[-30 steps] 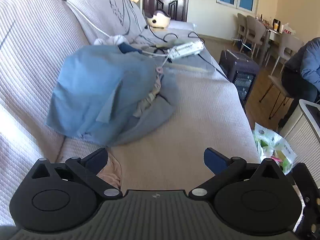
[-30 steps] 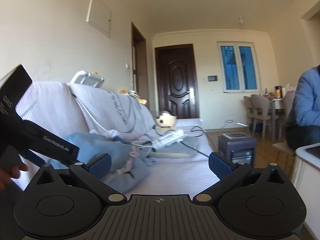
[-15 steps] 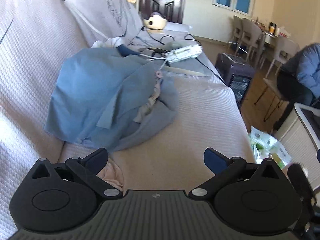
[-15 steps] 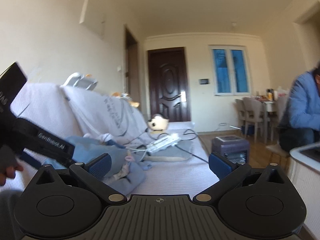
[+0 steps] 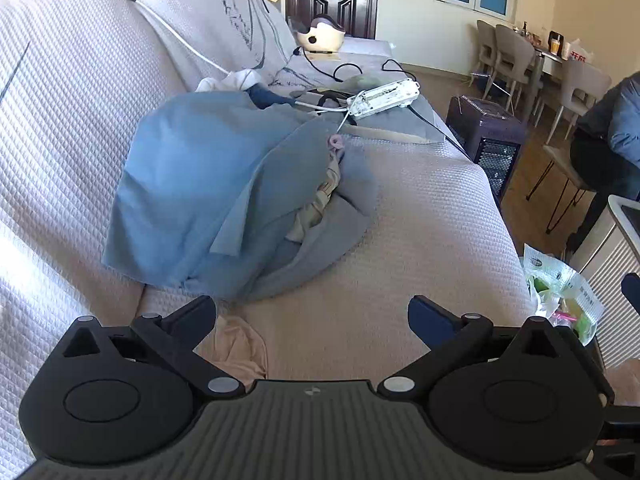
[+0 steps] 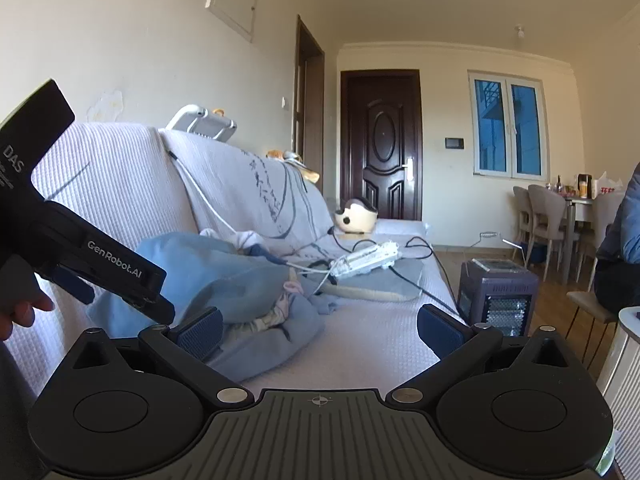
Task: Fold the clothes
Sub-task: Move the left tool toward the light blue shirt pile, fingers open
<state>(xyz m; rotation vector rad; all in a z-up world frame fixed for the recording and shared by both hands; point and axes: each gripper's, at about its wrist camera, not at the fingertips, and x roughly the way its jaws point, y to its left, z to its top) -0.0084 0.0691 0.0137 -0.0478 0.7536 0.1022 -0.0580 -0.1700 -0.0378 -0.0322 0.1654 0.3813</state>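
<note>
A heap of clothes lies on the sofa seat against the backrest: a light blue garment (image 5: pixel 188 184) on top, a grey-blue one (image 5: pixel 320 240) under it, a cream piece (image 5: pixel 320 204) tucked between. The heap also shows in the right wrist view (image 6: pixel 208 276). A pale pink cloth (image 5: pixel 240 350) lies by my left finger. My left gripper (image 5: pixel 312 316) is open and empty, just short of the heap. My right gripper (image 6: pixel 320 330) is open and empty, held above the seat; the left gripper's body (image 6: pixel 80 252) shows at its left.
A white power strip (image 5: pixel 384 98) with cables lies on a grey mat beyond the heap. A dark heater (image 5: pixel 488 136) stands off the seat's front edge. A plastic bag (image 5: pixel 560 292) and white unit (image 5: pixel 612 280) are at right. A seated person (image 5: pixel 616 136) is nearby.
My left gripper has edged closer to the clothes heap. My right gripper's view dipped and turned slightly. Both stay open.
</note>
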